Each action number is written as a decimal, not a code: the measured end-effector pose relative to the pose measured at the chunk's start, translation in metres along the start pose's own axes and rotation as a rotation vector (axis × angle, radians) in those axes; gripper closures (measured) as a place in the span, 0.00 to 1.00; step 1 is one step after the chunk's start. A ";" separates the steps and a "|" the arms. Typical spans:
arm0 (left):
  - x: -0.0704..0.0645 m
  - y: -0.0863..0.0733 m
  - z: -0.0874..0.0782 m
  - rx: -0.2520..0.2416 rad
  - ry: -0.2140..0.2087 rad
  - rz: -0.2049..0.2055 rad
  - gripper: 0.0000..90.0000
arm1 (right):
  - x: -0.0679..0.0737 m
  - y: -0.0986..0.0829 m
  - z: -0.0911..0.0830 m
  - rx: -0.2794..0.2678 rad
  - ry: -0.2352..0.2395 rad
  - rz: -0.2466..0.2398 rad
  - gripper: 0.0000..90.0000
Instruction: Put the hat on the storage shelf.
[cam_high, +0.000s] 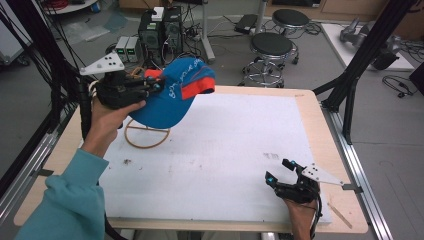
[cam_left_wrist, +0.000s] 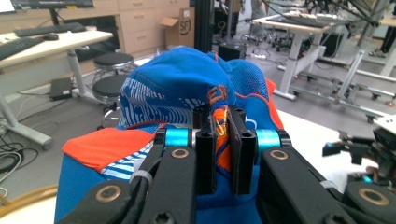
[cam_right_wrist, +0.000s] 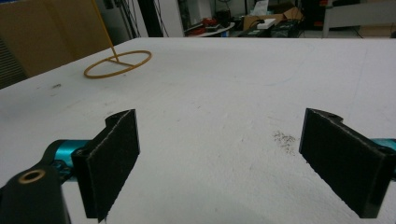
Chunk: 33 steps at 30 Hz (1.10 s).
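Note:
A blue cap (cam_high: 170, 95) with orange trim and white lettering hangs in the air over the table's far left. My left gripper (cam_high: 152, 85) is shut on the cap's edge; in the left gripper view the jaws (cam_left_wrist: 222, 121) pinch orange and blue fabric of the cap (cam_left_wrist: 177, 84). Under the cap stands a thin yellow wire stand (cam_high: 147, 137) with a ring base; its upper part is hidden by the cap. My right gripper (cam_high: 278, 171) rests low at the near right, open with nothing between its pads (cam_right_wrist: 219, 158). The wire stand (cam_right_wrist: 118, 64) lies far off to its left.
A white mat (cam_high: 225, 150) covers most of the wooden table. Black frame posts (cam_high: 357, 65) rise at the right edge and the far left. Two stools (cam_high: 270, 50) and computer towers (cam_high: 160, 32) stand on the floor beyond the far edge.

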<state>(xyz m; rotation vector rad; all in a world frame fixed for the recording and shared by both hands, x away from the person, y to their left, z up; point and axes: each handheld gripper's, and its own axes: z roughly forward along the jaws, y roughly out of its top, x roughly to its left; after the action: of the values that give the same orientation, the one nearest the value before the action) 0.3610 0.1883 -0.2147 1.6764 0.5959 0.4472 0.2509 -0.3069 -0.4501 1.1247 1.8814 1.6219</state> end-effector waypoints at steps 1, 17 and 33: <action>0.002 0.002 -0.001 -0.005 0.003 -0.005 0.92 | 0.000 0.000 0.000 0.000 -0.001 0.000 0.12; 0.041 0.012 -0.016 -0.013 0.129 -0.032 0.92 | 0.001 0.000 0.001 0.010 -0.004 -0.005 0.12; 0.069 0.002 -0.029 -0.016 0.214 -0.078 0.92 | 0.001 0.000 0.001 0.009 -0.004 -0.002 0.12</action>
<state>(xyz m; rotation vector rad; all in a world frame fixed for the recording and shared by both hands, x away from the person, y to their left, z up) 0.3985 0.2524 -0.2096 1.5950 0.8091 0.5780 0.2509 -0.3056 -0.4498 1.1283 1.8883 1.6108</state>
